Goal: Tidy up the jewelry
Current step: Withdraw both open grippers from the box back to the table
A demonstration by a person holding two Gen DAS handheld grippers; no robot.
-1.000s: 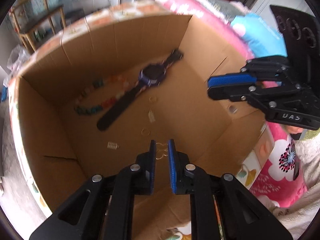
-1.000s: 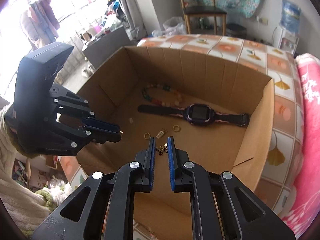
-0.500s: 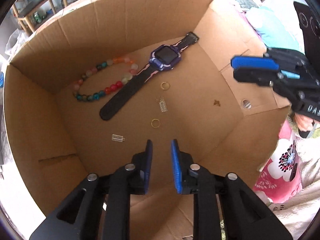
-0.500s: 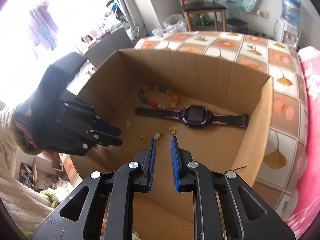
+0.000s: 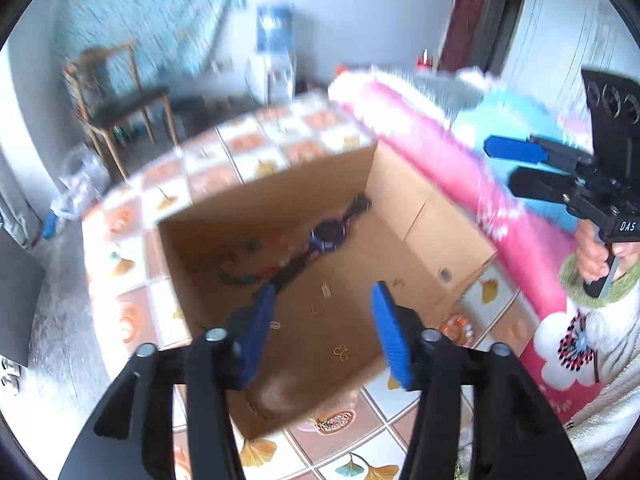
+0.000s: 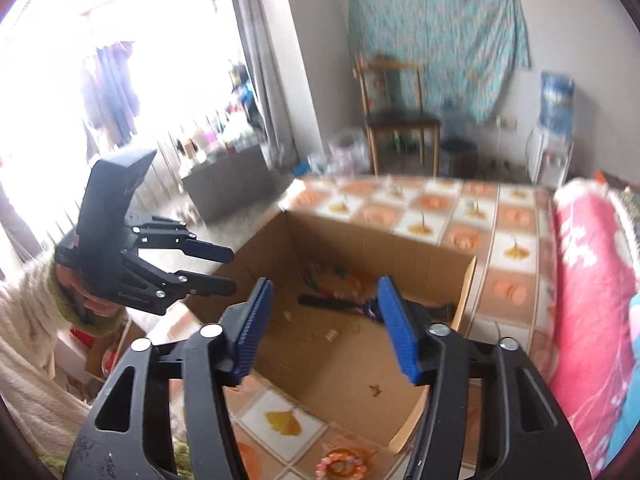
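On right gripper (image 5: 516, 168): "DAS"

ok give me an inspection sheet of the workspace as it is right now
surface: tiled tabletop with a leaf pattern carries an open cardboard box.
job's things: watch, bead bracelet and small gold pieces lie on the box floor; another beaded piece sits on the tabletop outside the box.
clutter: nothing seen.
grippers: left gripper and right gripper above the box, jaws just opened, nothing between them.
cables: nothing seen.
surroundings: pink blanket, wooden chair, water dispenser.
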